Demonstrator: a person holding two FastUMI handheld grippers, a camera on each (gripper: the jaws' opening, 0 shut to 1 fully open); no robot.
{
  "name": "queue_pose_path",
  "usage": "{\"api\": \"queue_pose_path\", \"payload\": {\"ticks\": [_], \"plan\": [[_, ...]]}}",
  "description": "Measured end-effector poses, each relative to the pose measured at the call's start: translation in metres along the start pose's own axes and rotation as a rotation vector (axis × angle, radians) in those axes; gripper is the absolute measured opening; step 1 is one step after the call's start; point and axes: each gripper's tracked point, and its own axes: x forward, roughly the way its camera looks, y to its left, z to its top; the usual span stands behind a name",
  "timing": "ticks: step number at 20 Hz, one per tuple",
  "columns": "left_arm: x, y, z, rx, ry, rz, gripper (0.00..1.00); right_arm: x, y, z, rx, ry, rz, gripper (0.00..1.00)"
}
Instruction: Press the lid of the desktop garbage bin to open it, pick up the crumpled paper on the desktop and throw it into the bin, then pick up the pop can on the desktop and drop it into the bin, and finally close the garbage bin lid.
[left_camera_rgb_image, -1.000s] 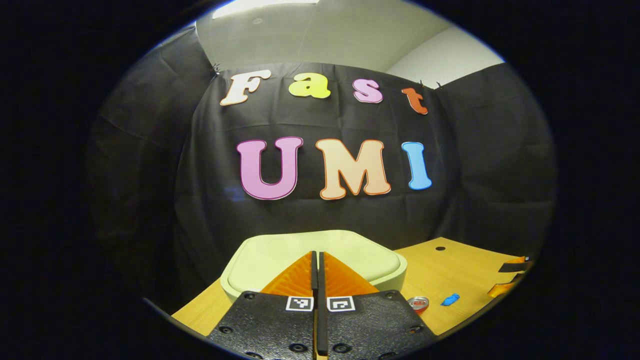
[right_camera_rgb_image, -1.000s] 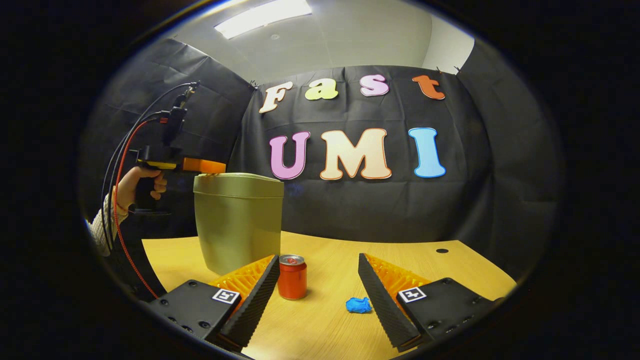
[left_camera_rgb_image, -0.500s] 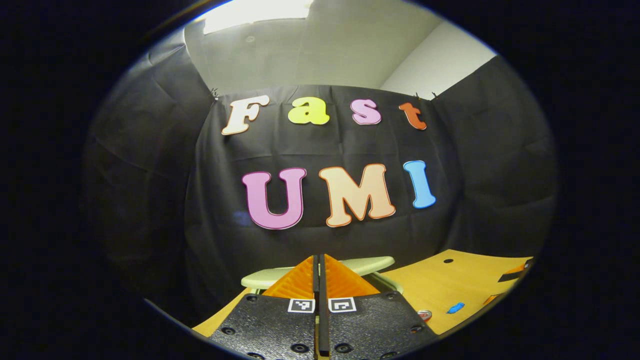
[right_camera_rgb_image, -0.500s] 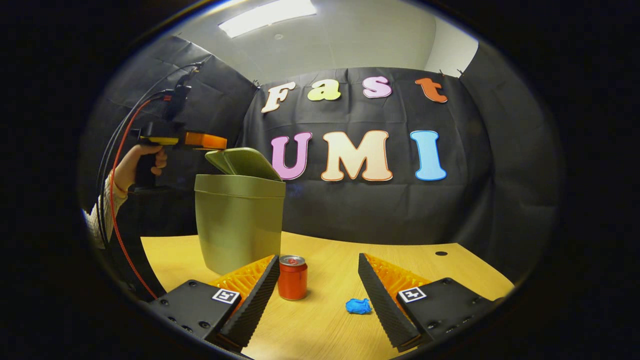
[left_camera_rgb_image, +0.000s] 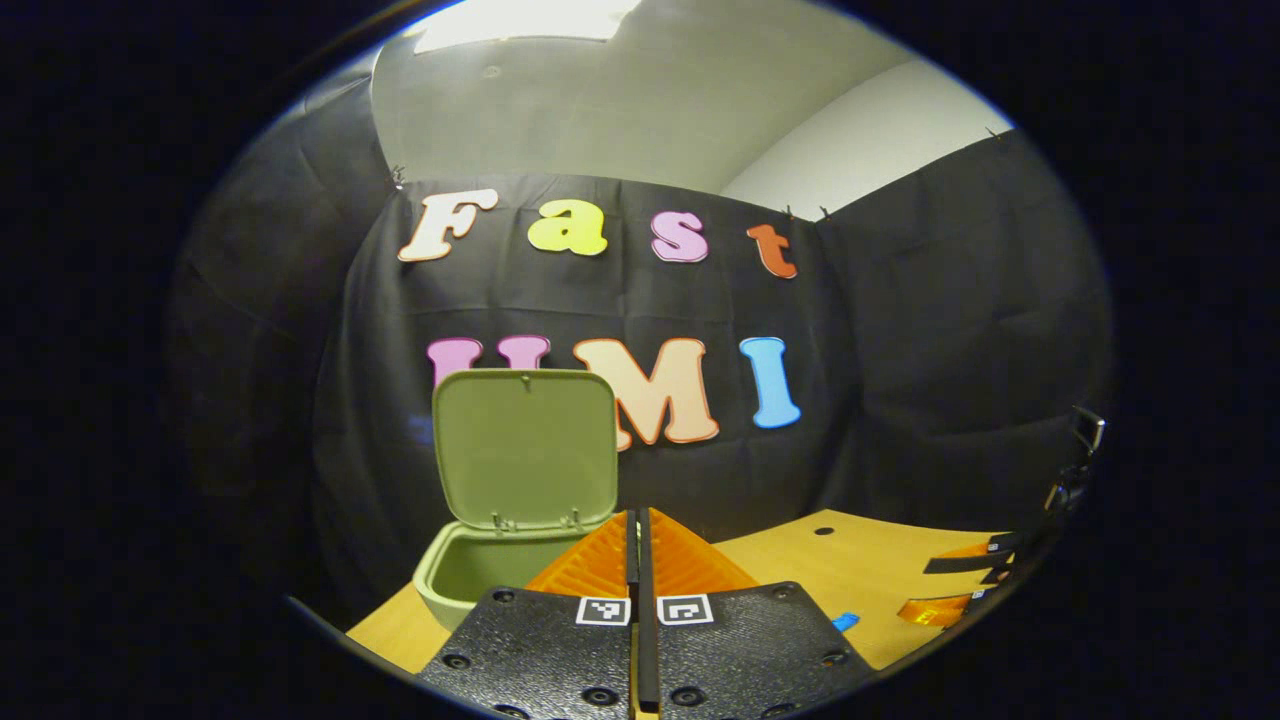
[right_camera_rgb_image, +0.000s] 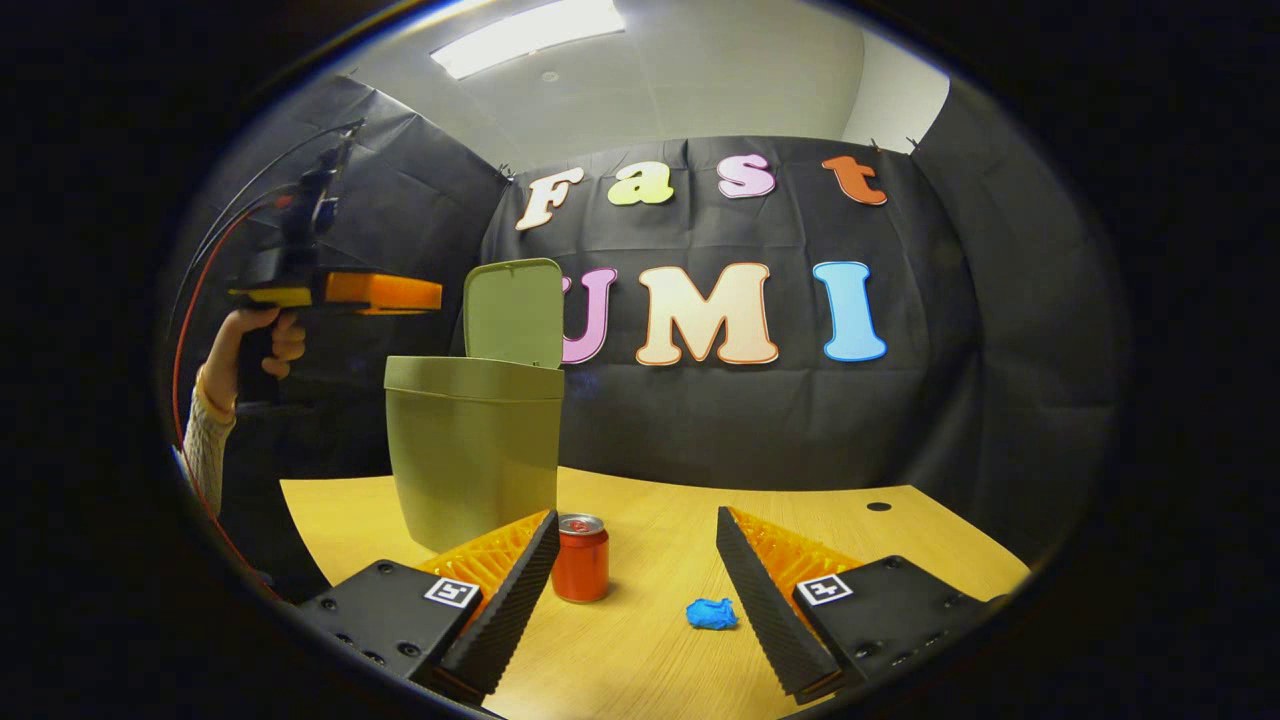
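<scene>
The green garbage bin (right_camera_rgb_image: 472, 450) stands on the wooden desk (right_camera_rgb_image: 660, 510) with its lid (right_camera_rgb_image: 512, 312) swung upright. In the left gripper view the lid (left_camera_rgb_image: 526, 447) stands open above the bin's mouth (left_camera_rgb_image: 470, 570). My left gripper (left_camera_rgb_image: 637, 525) is shut with nothing in it, above and in front of the bin; in the right gripper view a hand holds the left gripper (right_camera_rgb_image: 425, 293) level, left of the lid. A red pop can (right_camera_rgb_image: 580, 557) and a blue crumpled paper (right_camera_rgb_image: 711, 613) lie between the fingers of my open right gripper (right_camera_rgb_image: 636, 525), which hovers short of them.
In the left gripper view the blue paper (left_camera_rgb_image: 844, 622) peeks out at the right, with the other gripper's fingers (left_camera_rgb_image: 950, 585) at the desk's right edge. A small round hole (right_camera_rgb_image: 878, 506) sits in the desk at the back right.
The bin lid has swung from shut to fully upright. My left gripper has lifted off the lid and drawn back a little. The right gripper has hardly moved.
</scene>
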Motion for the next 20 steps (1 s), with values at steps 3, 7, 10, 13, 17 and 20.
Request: {"api": "queue_pose_path", "payload": {"ticks": [3,7,10,13,17,20], "plan": [[-0.02,-0.026,-0.031,0.0,0.013,-0.064,0.0,0.001,-0.004,-0.001,0.0,0.009,-0.006,0.99],[-0.039,-0.046,-0.071,-0.011,0.024,-0.1,0.0,0.004,-0.008,-0.01,-0.012,0.025,-0.019,0.99],[-0.045,-0.06,-0.098,-0.033,0.043,-0.142,0.03,0.009,-0.014,-0.026,-0.015,0.073,-0.036,0.99],[-0.045,-0.059,-0.113,-0.035,0.056,-0.153,0.51,0.012,-0.023,-0.041,-0.02,0.119,-0.061,0.99],[-0.04,-0.058,-0.122,-0.058,0.075,-0.162,0.95,0.02,-0.033,-0.058,-0.05,0.173,-0.066,0.99],[-0.04,-0.049,-0.125,-0.053,0.084,-0.14,0.95,0.034,-0.043,-0.074,-0.065,0.234,-0.054,1.0]]}}
